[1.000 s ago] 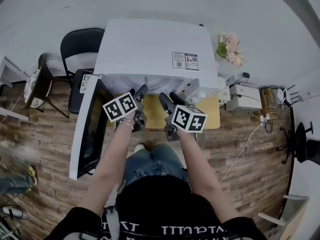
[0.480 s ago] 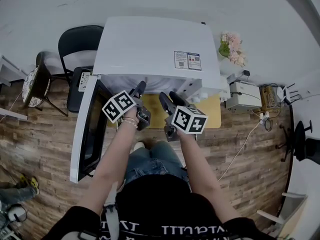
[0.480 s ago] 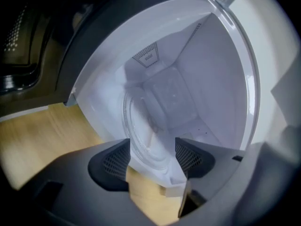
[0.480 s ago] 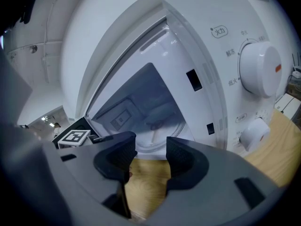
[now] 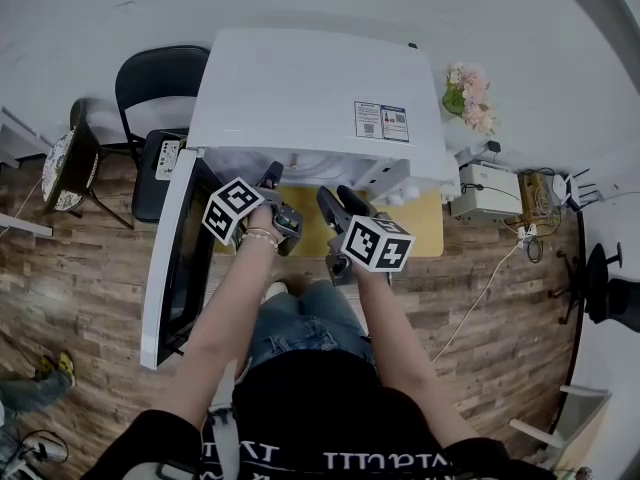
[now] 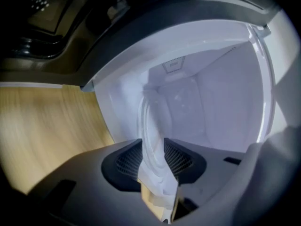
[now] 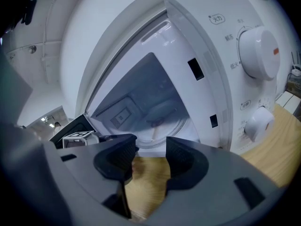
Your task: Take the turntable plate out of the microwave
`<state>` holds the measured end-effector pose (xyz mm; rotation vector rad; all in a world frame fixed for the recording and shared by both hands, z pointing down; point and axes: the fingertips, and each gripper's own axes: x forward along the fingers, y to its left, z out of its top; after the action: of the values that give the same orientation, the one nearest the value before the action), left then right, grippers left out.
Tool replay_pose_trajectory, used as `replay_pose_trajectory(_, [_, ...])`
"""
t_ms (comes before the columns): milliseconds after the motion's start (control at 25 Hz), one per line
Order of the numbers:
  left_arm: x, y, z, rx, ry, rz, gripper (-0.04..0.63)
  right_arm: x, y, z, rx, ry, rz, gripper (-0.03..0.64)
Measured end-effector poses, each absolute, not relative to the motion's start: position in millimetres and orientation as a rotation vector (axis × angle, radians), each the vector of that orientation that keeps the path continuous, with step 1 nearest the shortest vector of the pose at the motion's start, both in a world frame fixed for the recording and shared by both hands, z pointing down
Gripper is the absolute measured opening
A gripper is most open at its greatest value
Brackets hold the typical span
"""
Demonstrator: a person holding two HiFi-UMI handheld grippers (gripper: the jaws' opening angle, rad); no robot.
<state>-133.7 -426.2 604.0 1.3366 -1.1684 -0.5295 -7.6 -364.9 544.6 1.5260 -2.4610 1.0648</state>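
Observation:
The white microwave (image 5: 310, 88) stands on a wooden table (image 5: 420, 226) with its door (image 5: 180, 258) swung open to the left. The clear glass turntable plate (image 6: 151, 121) lies in the cavity, and its near rim runs between my left gripper's (image 6: 153, 161) pads. Those jaws have just been closing and now press on the rim. In the head view my left gripper (image 5: 272, 183) reaches under the cavity's front edge. My right gripper (image 7: 151, 161) hangs open in front of the cavity with only table showing between its fingers. The plate (image 7: 162, 124) lies ahead of it.
Two white dials (image 7: 258, 53) sit on the microwave's right panel. A black chair (image 5: 160, 83) stands behind the door at the left. Pink flowers (image 5: 468, 93) and a small white device (image 5: 490, 190) are to the right of the microwave.
My left gripper has rolled and edged forward and down into the cavity mouth, and its jaws have narrowed onto the plate's rim. The right gripper has stayed put.

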Motion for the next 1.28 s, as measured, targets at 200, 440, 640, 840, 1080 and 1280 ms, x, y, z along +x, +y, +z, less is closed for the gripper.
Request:
replay_pose_trajectory(200, [-138.7,-422.3,620.0,1.244,-1.209,-0.530,0.031,-9.1,-367.2,550.6,1.525,-2.459,1.087,0.195])
replay_pose_trajectory(440, [-138.1,-420.0,606.8,1.264,-1.201,-0.558,0.028,-14.9,-371.5,556.9,1.507,-2.483,1.215,0.195])
replay_pose_trajectory(640, [-136.9,-416.3,605.9,1.263,-1.184,-0.559,0.028,-18.9,-387.7,569.1,1.510,-2.504,1.471,0.190])
replay_pose_trajectory(840, [-138.4,-415.9,603.4,1.275,-1.170,-0.557,0.028,-24.6,-404.7,589.6,1.516,-2.438,1.839,0.186])
replay_pose_trajectory(1080, [-138.3,-414.1,600.1,1.286,-1.155,-0.555,0.028,-34.6,-419.0,593.5,1.544,-2.400,2.036,0.140])
replay_pose_trajectory(1280, [-135.9,-412.9,598.2,1.297,-1.130,-0.550,0.027,-36.7,-426.1,597.9,1.572,-2.313,2.209,0.070])
